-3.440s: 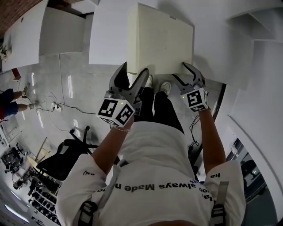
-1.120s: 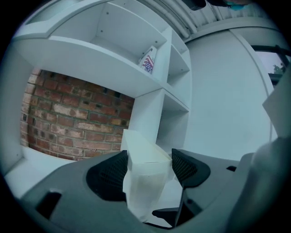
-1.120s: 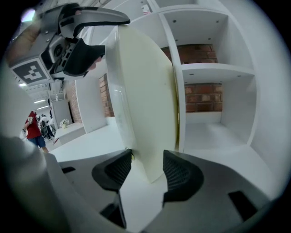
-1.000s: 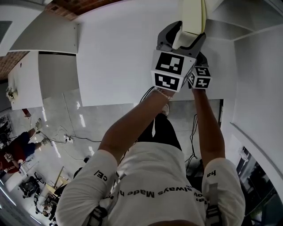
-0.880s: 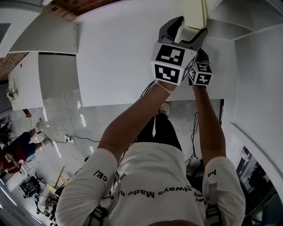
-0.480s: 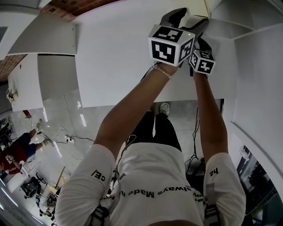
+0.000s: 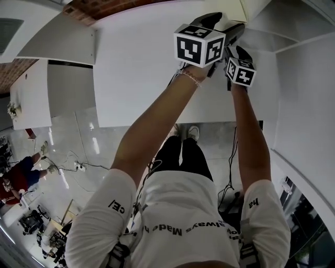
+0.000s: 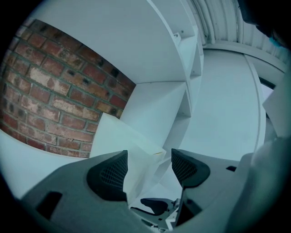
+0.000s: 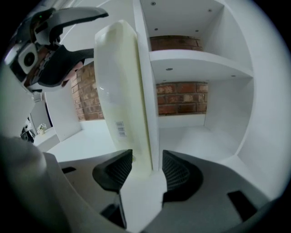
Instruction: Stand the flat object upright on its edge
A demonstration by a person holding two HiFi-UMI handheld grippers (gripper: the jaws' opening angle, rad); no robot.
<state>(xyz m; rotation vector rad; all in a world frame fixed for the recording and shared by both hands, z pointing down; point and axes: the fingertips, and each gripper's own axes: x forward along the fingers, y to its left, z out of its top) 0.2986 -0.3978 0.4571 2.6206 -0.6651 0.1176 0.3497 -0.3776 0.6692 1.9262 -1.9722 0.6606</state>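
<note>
The flat object is a cream board (image 9: pixel 119 86) with a barcode sticker. It stands upright on its long edge on the white table, close beside a shelf divider (image 9: pixel 144 54). My right gripper (image 9: pixel 146 169) is shut on its lower near end, with a pad on each face. My left gripper (image 8: pixel 148 166) is shut on the board's upper corner (image 8: pixel 136 150), and the right gripper view shows that left gripper (image 9: pixel 97 32) at the board's top. In the head view both marker cubes sit at the top of the frame and hide nearly all of the board (image 7: pixel 234 9).
A white shelf unit (image 9: pixel 200 63) with open compartments stands just right of the board, with a brick wall (image 8: pixel 50 86) behind it. The white table top (image 7: pixel 146 68) spreads to the left. Below its near edge is floor with cables and a person (image 7: pixel 15 180) far left.
The board lay flat at the table's near edge and now stands on edge. Over the last second both grippers carried it farther from me, toward the shelf.
</note>
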